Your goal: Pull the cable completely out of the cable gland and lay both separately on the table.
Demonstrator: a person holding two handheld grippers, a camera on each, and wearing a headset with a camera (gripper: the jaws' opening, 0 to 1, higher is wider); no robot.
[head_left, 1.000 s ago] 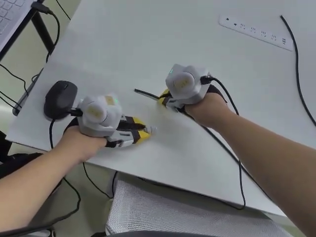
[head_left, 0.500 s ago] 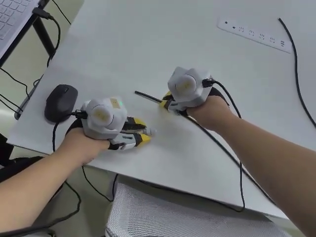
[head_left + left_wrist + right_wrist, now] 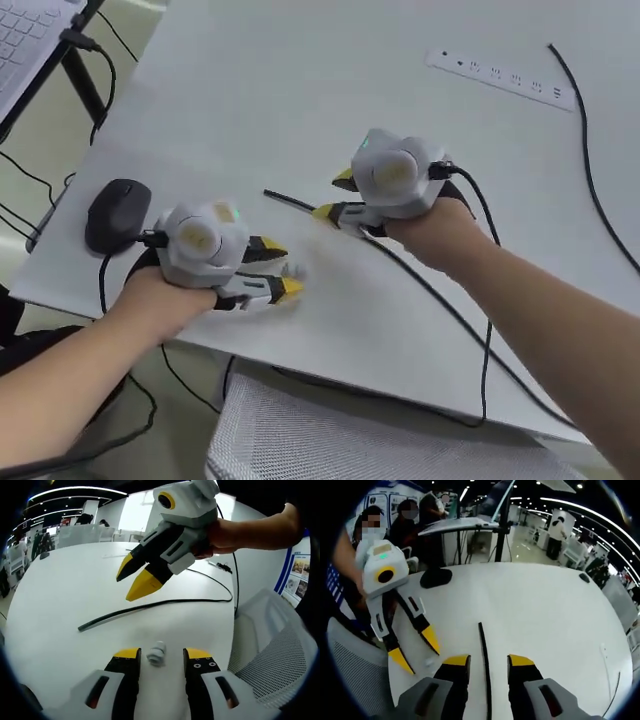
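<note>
Thin black cable [image 3: 150,607] and small white plastic cable gland [image 3: 156,652] lie apart from each other on the white counter [image 3: 250,80], so the pulling-out looks done: no part of the cable passes through the gland, and bare counter shows between them in the left gripper view. The gland sits near the front edge, between the jaws of the left claw [image 3: 161,656], which stand spread on either side of it; I cannot tell for certain whether either jaw touches it, but the claw is released rather than clenched on it. The cable runs farther back and to the right, its free end pointing left. The right claw [image 3: 489,661] is also released, its yellow-tipped jaws parted with the cable lying on the counter between them (from the left gripper view this claw appears to hover above the cable, not to grip it). By my reading both parts are already laid down separately, and what is left is little more than drawing the two claws clear without nudging the light gland, which would probably roll easily.
</note>
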